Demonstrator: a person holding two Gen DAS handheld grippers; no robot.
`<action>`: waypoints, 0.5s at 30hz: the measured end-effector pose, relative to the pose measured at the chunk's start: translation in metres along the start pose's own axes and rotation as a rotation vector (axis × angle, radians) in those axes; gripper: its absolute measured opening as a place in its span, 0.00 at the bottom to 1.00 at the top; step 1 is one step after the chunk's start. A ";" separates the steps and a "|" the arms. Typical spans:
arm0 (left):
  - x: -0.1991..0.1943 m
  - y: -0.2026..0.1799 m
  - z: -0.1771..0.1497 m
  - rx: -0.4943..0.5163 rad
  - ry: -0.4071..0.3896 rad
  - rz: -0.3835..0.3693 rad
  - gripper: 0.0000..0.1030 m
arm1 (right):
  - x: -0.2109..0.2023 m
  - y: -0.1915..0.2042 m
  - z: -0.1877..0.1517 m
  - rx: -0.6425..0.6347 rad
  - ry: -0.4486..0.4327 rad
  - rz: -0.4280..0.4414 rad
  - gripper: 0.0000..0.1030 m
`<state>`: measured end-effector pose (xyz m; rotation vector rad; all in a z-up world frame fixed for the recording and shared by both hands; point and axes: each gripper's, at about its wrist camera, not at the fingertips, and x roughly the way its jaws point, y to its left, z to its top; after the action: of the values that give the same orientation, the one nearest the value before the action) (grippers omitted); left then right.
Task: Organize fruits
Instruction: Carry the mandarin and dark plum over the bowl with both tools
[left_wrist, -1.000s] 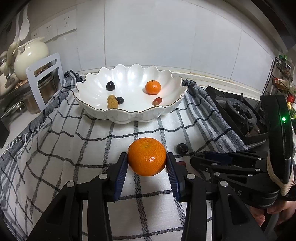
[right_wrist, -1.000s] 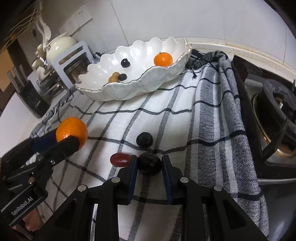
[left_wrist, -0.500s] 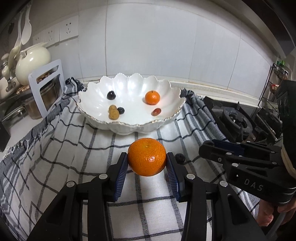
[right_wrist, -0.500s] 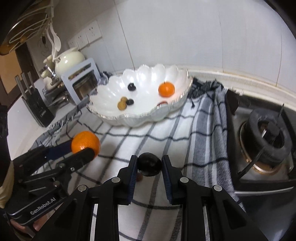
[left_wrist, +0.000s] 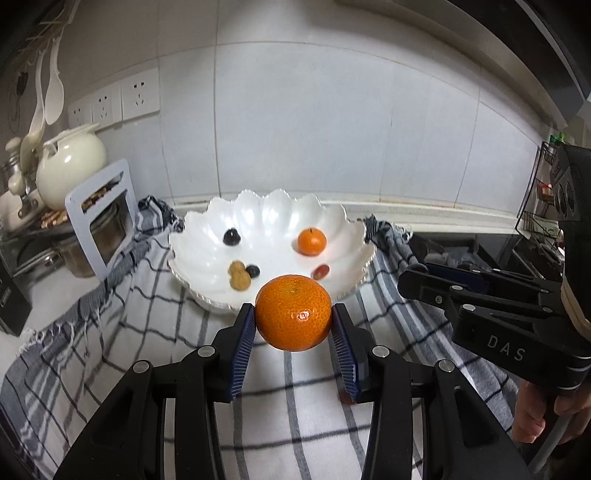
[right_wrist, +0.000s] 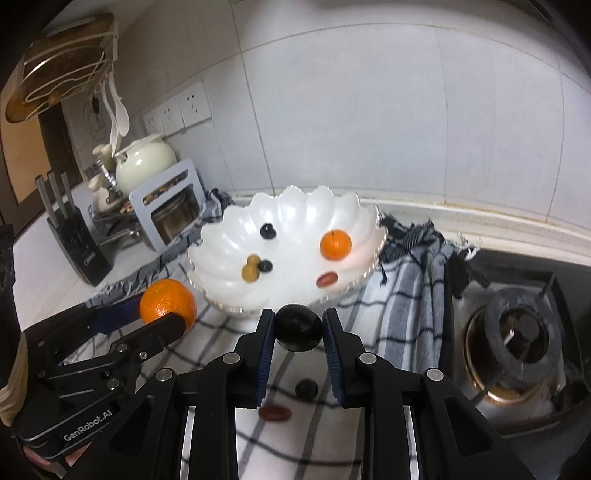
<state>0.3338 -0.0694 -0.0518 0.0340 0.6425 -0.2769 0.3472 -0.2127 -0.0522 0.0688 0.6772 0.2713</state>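
The left gripper (left_wrist: 293, 325) holds a large round orange mandarin (left_wrist: 293, 312) pinched between its ribbed blue pads (left_wrist: 242, 350), raised above the cloth just in front of the bowl's near rim. The right gripper (right_wrist: 298, 332) clamps a smooth, glossy dark plum (right_wrist: 298, 326) between its own blue pads, also lifted clear of the cloth and level with the bowl's near edge. The mandarin's skin is dimpled and shiny, with a small bright glint on its front.

The white scalloped ceramic bowl (right_wrist: 221, 229) sits on a white cotton cloth with dark checked lines (left_wrist: 122, 332). Inside it lie a smaller orange mandarin (right_wrist: 335, 244), two dark round fruits (right_wrist: 267, 230), a pair of tan longans (right_wrist: 250, 271) touching each other, and a reddish oblong date (right_wrist: 327, 279). On the cloth beneath the right gripper rest another small dark fruit (right_wrist: 306, 387) and a red oblong fruit (right_wrist: 274, 412), near each other. A black gas burner (right_wrist: 517, 332) stands to the right of the cloth.
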 end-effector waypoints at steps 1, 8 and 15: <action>0.000 0.000 0.003 0.003 -0.006 0.001 0.40 | 0.001 0.000 0.003 -0.003 -0.004 -0.001 0.27; 0.005 0.006 0.028 0.022 -0.043 0.012 0.40 | 0.009 0.004 0.029 -0.025 -0.032 0.001 0.27; 0.021 0.015 0.053 0.021 -0.042 0.002 0.40 | 0.023 0.005 0.053 -0.056 -0.044 -0.024 0.27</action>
<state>0.3850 -0.0662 -0.0227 0.0485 0.5975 -0.2812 0.3966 -0.2002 -0.0238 0.0129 0.6264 0.2644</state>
